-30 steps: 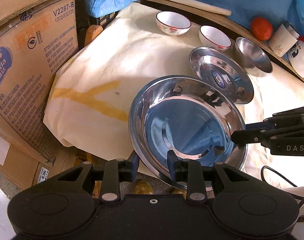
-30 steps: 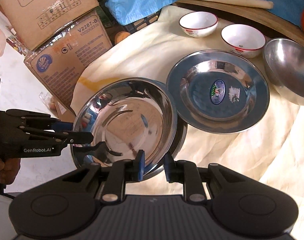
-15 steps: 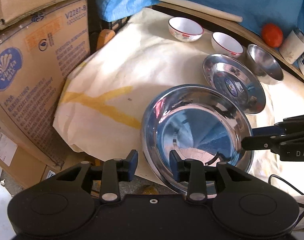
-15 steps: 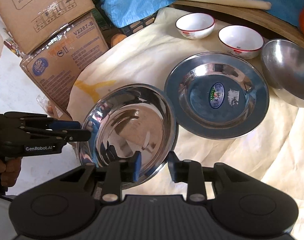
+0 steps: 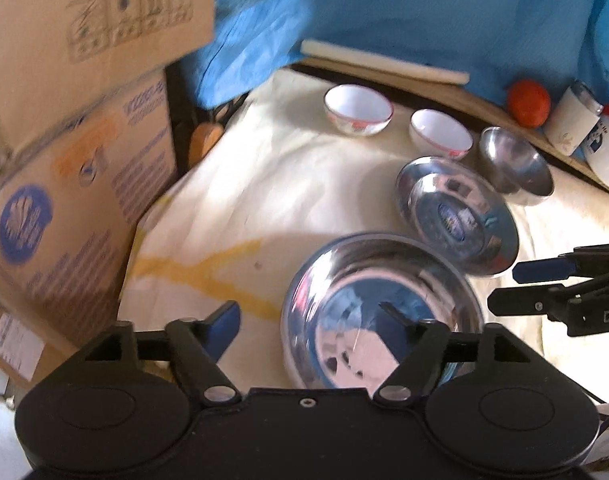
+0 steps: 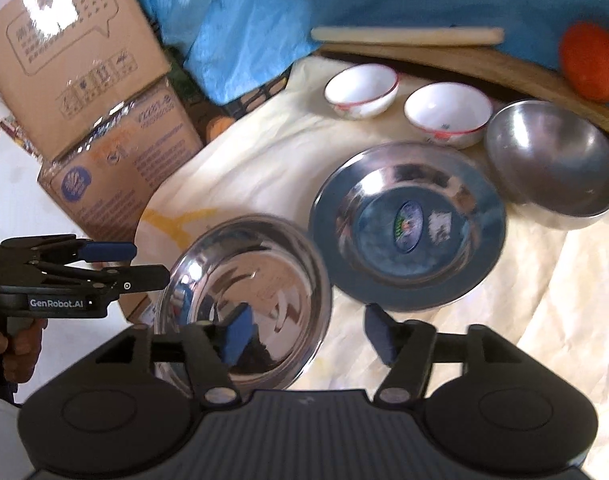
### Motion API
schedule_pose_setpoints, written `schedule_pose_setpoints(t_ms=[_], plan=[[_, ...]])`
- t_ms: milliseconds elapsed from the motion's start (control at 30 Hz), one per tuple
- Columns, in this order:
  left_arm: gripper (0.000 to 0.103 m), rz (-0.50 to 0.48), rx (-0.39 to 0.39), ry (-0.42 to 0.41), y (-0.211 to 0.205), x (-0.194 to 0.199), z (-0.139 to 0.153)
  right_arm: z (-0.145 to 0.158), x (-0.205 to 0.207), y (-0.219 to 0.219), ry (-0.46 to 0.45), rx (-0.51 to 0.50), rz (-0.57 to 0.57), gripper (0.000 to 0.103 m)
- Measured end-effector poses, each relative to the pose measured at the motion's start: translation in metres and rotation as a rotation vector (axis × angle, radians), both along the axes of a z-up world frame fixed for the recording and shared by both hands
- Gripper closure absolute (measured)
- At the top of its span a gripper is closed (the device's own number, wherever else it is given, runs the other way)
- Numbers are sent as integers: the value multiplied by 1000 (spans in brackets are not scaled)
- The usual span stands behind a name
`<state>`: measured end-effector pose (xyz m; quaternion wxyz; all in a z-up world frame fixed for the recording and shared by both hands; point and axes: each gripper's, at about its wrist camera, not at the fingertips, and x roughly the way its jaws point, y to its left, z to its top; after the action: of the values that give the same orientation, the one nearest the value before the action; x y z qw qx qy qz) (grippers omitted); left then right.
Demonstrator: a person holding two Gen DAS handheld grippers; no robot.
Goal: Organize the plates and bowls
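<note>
Steel plate (image 5: 380, 312) nearest the grippers lies flat on the cream cloth (image 5: 288, 184) at the table's near edge, no longer pinched. L gripper (image 5: 316, 320) jaws are opening: one blue pad (image 5: 224, 322) sits off the plate's left rim, the other finger over the dish, neither pressing on it. R gripper (image 6: 308, 330) jaws opening too, straddling the rim w/ pads clear of the metal, so both have let go.

Vs a sec ago: both sets of jaws were nearly closed on this plate's rim, holding it btwn them from opposite sides. Now it's set down just beside the second steel plate (image 6: 408, 226), the one w/ a sticker in its well. Judging by that, this placement looks done.

Further out: steel bowl (image 6: 552, 164) just right of the stickered plate, two white bowls (image 6: 362, 90) behind it, all separate, not yet stacked. Cardboard boxes (image 5: 76, 184) at left, blue cloth (image 5: 424, 12) behind; the left view is blurred.
</note>
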<state>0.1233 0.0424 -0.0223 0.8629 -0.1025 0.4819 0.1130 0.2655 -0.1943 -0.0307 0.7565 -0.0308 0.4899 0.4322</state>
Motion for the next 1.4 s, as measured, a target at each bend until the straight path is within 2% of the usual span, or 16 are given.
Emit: schedule_pose_setpoints(t_ms=[200, 267, 533, 867, 1267, 1400], plan=[[12, -64, -11, -30, -3, 27, 6, 7, 8, -16, -38, 19, -89, 5], [4, -87, -14, -31, -5, 39, 7, 7, 11, -24, -42, 22, -129, 0], [1, -188, -29, -33, -12, 90, 5, 2, 21, -58, -26, 21, -309, 0], [1, -291, -33, 55, -28, 153, -19, -22, 40, -83, 79, 22, -453, 0], [1, -370, 10, 178, -43, 190, -50, -46, 51, -75, 154, 52, -456, 1], [1, -385, 16, 197, -46, 194, -52, -51, 54, -74, 173, 66, -464, 6]])
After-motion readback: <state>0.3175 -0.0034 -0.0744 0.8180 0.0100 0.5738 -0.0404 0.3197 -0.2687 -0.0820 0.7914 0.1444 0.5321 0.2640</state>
